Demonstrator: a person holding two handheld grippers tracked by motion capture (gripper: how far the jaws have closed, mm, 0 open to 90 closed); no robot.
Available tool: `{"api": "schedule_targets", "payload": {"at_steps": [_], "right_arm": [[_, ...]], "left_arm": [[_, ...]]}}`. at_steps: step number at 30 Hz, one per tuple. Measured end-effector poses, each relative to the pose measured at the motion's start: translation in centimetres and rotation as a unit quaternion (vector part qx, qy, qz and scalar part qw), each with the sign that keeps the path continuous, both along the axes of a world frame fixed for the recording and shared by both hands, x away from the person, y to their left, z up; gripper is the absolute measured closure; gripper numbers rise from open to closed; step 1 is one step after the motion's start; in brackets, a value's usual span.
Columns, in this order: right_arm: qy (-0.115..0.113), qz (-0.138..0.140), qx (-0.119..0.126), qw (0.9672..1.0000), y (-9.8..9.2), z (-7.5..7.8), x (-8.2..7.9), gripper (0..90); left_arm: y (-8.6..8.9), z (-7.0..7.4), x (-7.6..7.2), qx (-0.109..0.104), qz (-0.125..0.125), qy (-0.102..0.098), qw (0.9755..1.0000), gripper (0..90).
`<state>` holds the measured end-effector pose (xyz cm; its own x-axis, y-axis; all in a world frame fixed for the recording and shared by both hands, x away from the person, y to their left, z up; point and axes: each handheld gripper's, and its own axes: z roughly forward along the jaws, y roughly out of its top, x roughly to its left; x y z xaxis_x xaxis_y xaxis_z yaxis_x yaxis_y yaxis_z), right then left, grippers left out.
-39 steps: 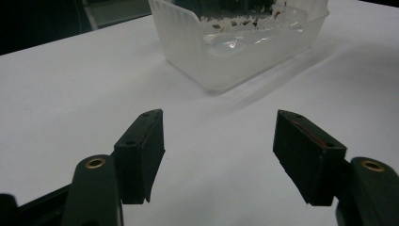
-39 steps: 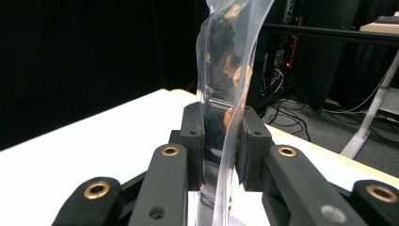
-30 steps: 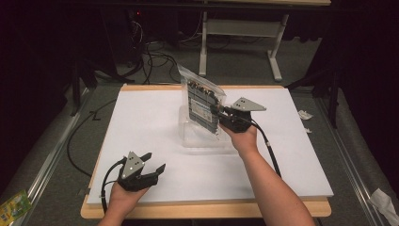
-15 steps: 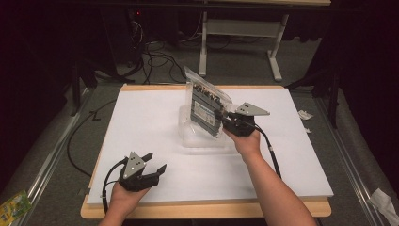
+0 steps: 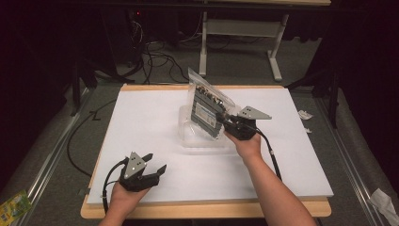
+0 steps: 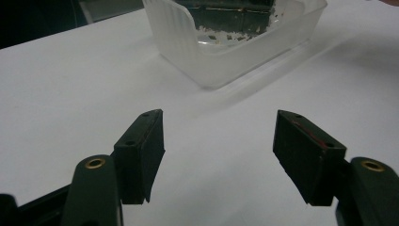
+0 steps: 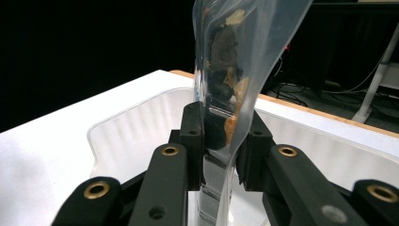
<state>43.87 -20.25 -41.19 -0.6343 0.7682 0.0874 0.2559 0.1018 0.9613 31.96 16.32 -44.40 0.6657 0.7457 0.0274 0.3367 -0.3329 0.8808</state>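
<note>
Bag (image 5: 208, 109) at frame centre stands tilted over the tray (image 5: 188, 136), clenched by the right gripper (image 5: 225, 123); left gripper (image 5: 154, 165), lower left, gapes empty.

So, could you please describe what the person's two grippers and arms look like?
Both the left gripper and right gripper are black, each topped by a grey three-cornered plate and trailing a black cable. The jaws are blocky black pads on arms with brass-ringed holes. The forearms are bare, no sleeves in view.

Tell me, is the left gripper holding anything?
No, in the left gripper view the left gripper has its jaws wide apart with just the white table between them, short of the tub.
</note>
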Motion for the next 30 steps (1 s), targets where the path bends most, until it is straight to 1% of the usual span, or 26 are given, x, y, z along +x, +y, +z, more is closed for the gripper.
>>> {"api": "schedule_targets", "payload": {"at_steps": [2,3,4,5,6,7,8,9,10,11,12,14,17,19,22,25,27,30], "right_arm": [[0.001,0.001,-0.001,1.0000,-0.1,0.0,0.1,76.2],[0.012,-0.004,-0.001,0.9999,-0.1,0.2,0.2,75.6],[0.014,-0.002,-0.002,0.9999,-0.1,0.3,0.2,75.4],[0.014,-0.002,-0.002,0.9999,-0.1,0.3,0.2,75.4],[0.013,0.000,-0.008,0.9999,0.0,0.4,0.2,75.0],[0.011,-0.005,-0.023,0.9997,0.2,0.6,0.1,74.1],[0.011,-0.005,-0.023,0.9997,0.2,0.6,0.1,73.1],[0.014,-0.011,-0.033,0.9993,0.2,0.8,0.2,69.5],[0.014,-0.011,-0.033,0.9993,0.2,0.8,0.2,69.5],[0.014,-0.016,-0.040,0.9990,0.2,0.9,0.2,67.4],[0.018,-0.021,-0.043,0.9987,0.2,0.9,0.2,66.6],[0.016,-0.021,-0.043,0.9987,0.1,0.9,0.3,63.6],[0.024,-0.026,-0.039,0.9986,0.1,1.1,0.3,54.3],[0.025,-0.028,-0.034,0.9987,0.0,1.2,0.3,50.7],[0.025,-0.030,-0.037,0.9986,-0.1,1.5,0.4,47.0],[0.028,-0.032,-0.033,0.9986,-0.2,1.7,0.5,43.9],[0.023,-0.030,-0.031,0.9988,-0.3,1.7,0.5,41.9],[0.024,-0.029,-0.032,0.9988,-0.4,1.7,0.6,40.3]], "left_arm": [[0.0,0.0,0.0,0.000,0.000,-0.001,1.0000,34.4],[0.0,0.0,0.0,-0.004,0.000,0.000,1.0000,34.5],[0.0,0.0,0.0,-0.004,0.000,0.000,1.0000,34.6],[0.0,0.1,0.0,-0.009,0.000,0.001,1.0000,34.6],[0.0,0.1,0.0,-0.012,0.001,0.000,0.9999,34.7],[0.0,0.1,0.1,-0.014,0.001,0.000,0.9999,34.8],[0.0,0.1,0.1,-0.015,0.001,0.000,0.9999,34.8],[0.0,0.1,0.1,-0.013,0.001,0.001,0.9999,34.7],[0.0,0.1,0.1,-0.013,0.001,0.001,0.9999,34.7],[0.0,0.1,0.1,-0.014,0.001,0.001,0.9999,34.7],[0.0,0.1,0.1,-0.013,0.000,0.000,0.9999,34.7],[0.0,0.1,0.1,-0.012,0.000,-0.001,0.9999,34.7],[0.0,0.1,0.1,-0.012,-0.001,0.001,0.9999,34.6],[0.0,0.1,0.1,-0.012,-0.001,0.001,0.9999,34.6],[-0.1,0.1,0.0,-0.013,-0.001,0.000,0.9999,34.6],[-0.1,0.1,0.0,-0.012,0.000,0.000,0.9999,34.6],[-0.2,0.0,0.1,-0.012,0.001,0.000,0.9999,34.6],[-0.3,0.0,0.1,-0.011,0.000,-0.001,0.9999,34.6]]}}
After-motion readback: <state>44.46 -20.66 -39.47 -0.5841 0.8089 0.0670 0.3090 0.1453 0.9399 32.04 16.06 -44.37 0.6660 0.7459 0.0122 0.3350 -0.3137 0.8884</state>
